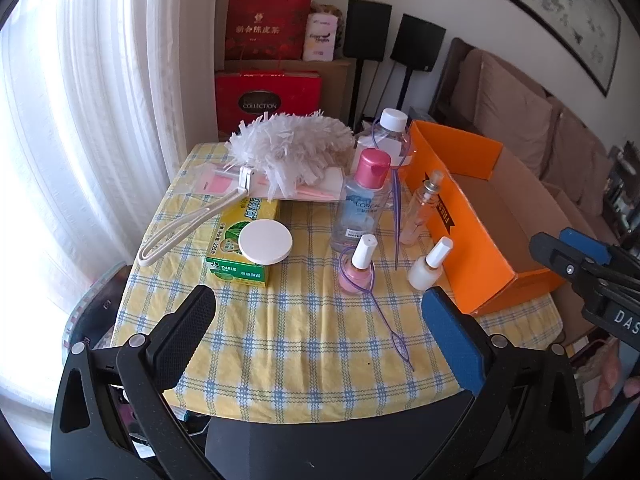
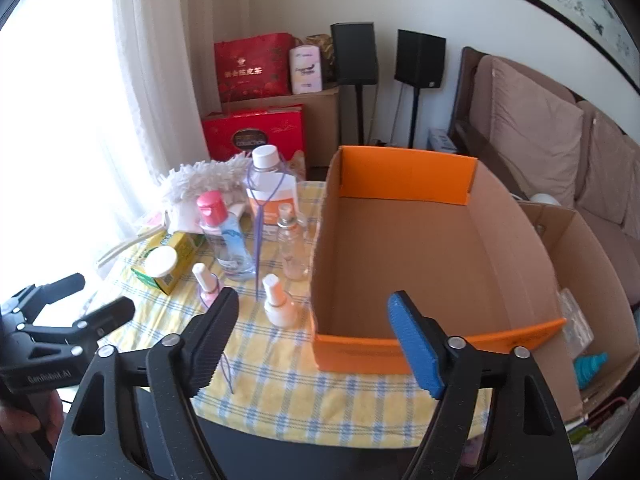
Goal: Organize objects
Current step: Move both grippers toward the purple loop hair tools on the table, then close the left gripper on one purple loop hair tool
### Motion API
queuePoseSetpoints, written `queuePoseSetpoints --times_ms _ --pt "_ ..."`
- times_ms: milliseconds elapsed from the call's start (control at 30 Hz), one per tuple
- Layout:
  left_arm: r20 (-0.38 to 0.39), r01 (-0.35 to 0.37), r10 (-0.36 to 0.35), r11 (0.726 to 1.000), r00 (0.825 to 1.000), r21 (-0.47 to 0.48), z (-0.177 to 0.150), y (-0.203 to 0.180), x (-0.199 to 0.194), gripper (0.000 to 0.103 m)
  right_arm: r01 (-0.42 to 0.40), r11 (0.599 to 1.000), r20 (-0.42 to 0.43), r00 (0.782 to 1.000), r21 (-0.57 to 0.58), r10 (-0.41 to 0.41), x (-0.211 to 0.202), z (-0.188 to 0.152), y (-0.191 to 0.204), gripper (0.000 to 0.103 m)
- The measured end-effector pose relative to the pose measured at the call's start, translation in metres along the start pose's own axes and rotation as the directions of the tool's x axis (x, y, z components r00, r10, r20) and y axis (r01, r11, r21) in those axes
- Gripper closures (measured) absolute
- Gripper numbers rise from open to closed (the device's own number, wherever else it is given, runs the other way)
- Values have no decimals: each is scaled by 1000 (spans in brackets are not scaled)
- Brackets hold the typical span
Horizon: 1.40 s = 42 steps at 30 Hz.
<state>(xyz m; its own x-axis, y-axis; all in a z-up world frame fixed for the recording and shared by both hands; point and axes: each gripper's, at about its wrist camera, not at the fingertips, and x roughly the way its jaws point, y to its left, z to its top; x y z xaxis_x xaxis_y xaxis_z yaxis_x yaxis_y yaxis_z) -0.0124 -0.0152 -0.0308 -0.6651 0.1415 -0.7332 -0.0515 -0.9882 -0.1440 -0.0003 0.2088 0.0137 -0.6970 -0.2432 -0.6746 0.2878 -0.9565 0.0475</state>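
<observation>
An empty orange cardboard box stands on the right of the yellow checked tablecloth. Left of it stand a white nail polish bottle, a pink nail polish bottle, a pink-capped clear bottle, a small spray bottle and a white-capped bottle. A green toothpaste box carries a round white disc. My left gripper is open over the cloth's near part. My right gripper is open before the box's near left corner.
A white fluffy duster with a looped handle lies at the back left, and a purple looped wand on the cloth. A brown carton sits right of the table, a sofa behind, curtains to the left.
</observation>
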Motion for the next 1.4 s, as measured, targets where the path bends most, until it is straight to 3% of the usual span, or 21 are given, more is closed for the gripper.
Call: queuePoseSetpoints --times_ms 67,167,233,400,667,733,1067,1267,1333,1400 --pt "-9 18 -18 1000 1000 -5 0 1 4 1 -22 1000 -9 1000 -2 22 6 4 1 37" --pt "-40 49 -49 999 998 -10 -1 2 16 11 -62 998 -30 998 9 62 17 14 1 51" --pt "-63 77 -78 997 995 -16 -3 3 26 14 -79 997 -38 996 18 79 23 20 0 55" --pt "-130 104 -106 994 986 -20 -10 -2 52 23 -85 996 -32 996 7 85 27 28 4 56" --pt "-188 160 -164 986 968 -34 -16 -17 81 26 -91 996 -48 995 7 91 36 30 2 56" --pt "-206 162 -166 986 964 -38 -17 -20 89 39 -88 996 -50 995 11 89 37 29 0 56" --pt "-247 195 -216 975 945 -106 -23 -19 111 57 -76 997 -67 995 25 78 45 29 -10 62" --pt "-248 214 -246 965 937 -150 -24 -15 114 82 -80 996 -70 994 25 81 48 28 -9 62" --pt "-251 216 -251 963 935 -159 -27 -15 115 96 -79 997 -70 994 24 81 49 28 -9 62" --pt "-252 224 -262 960 932 -171 -29 -14 114 97 -77 997 -71 994 23 78 49 28 -9 62"
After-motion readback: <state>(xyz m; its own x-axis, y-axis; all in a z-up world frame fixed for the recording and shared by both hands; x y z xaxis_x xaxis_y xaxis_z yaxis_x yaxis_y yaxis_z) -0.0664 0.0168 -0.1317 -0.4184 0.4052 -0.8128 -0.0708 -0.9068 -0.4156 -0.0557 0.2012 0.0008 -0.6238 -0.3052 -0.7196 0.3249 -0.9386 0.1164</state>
